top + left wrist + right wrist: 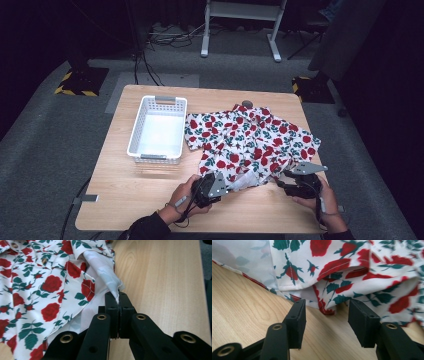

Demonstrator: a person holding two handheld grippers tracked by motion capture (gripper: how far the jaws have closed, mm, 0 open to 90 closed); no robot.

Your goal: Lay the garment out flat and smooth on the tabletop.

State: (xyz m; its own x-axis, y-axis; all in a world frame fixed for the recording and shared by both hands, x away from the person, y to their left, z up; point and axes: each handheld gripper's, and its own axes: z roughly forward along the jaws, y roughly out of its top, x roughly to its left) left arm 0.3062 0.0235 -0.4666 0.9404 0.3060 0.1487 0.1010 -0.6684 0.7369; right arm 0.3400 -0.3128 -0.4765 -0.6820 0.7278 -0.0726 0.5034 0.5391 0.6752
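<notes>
At centre-left of the high view we see a white basket [158, 129] with nothing inside. Right of it lies the rose-print shirt [250, 137]. Our left gripper [118, 298] is clamped on its hem; our right gripper [325, 316] stands apart at the edge.

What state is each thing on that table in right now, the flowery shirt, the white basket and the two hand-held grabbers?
Shirt: crumpled, lying spread on the table, one pale corner pinched and lifted.
Basket: upright, empty, beside the shirt.
Left gripper: jaws shut on the shirt's corner.
Right gripper: jaws open at the shirt's hem, no pad pressing on it.
</notes>
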